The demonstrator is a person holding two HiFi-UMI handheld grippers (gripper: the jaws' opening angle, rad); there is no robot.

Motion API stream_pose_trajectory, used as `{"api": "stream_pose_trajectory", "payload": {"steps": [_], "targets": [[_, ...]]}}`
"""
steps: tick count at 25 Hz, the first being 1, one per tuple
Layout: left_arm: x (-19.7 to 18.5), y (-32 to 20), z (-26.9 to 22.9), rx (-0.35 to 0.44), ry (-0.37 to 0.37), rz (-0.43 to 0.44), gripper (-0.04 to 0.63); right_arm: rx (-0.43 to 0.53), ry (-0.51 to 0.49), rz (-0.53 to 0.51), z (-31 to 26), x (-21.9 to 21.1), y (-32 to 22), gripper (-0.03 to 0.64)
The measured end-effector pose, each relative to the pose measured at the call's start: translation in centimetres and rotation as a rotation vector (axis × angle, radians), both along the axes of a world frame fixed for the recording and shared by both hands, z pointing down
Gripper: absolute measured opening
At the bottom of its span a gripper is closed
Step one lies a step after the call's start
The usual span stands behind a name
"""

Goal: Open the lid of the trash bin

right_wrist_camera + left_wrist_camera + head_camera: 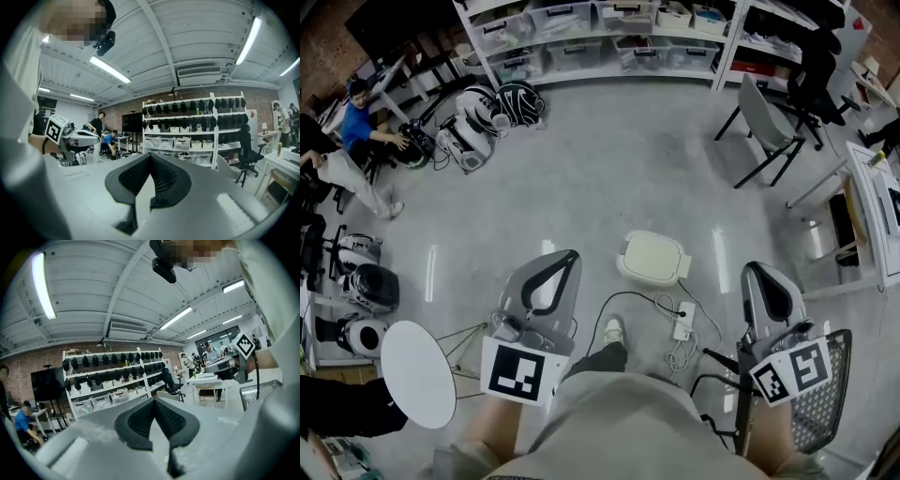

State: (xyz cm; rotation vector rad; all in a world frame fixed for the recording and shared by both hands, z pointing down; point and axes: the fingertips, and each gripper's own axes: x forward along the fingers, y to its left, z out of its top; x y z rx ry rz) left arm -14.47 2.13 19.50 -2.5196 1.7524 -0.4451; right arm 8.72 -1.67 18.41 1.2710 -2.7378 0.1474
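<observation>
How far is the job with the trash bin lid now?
Nothing looks done: the lid of the trash bin lies down. In hand: nothing; the left gripper and the right gripper are shut, empty and apart from it. Left: reach the bin and lift the lid.

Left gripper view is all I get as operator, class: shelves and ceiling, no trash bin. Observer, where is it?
Observer: The trash bin stands on the floor, ahead of the person's shoe. In the head view it sits between the left gripper and the right gripper.
Operator: Is its lid up?
Observer: No, the lid lies flat and closed.
Operator: What lies close to it?
Observer: A white power strip with cords, on the floor just nearer the person.
</observation>
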Motion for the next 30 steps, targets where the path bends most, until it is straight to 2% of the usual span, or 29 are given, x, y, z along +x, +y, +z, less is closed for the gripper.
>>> {"api": "stream_pose_trajectory", "payload": {"steps": [7, 17, 25, 30], "targets": [[-2.5, -5.5, 0.6, 0.010, -0.015, 0.035, 0.000, 0.002, 0.022, 0.035, 0.6, -2.1, -4.9, 0.003], [-2.5, -8.5, 0.6, 0.004, -0.010, -0.002, 0.000, 0.004, 0.017, -0.004, 0.9, -2.4, -8.3, 0.003], [-1.3, -11.2, 5.0, -0.064, 0.011, -0.013, 0.002, -0.046, 0.041, -0.001, 5.5, -0.1, -11.6, 0.003], [-0.8, -14.2, 9.8, -0.141, 0.011, 0.009, 0.002, -0.130, 0.047, 0.018, 10.9, 1.0, -14.3, 0.003]]}}
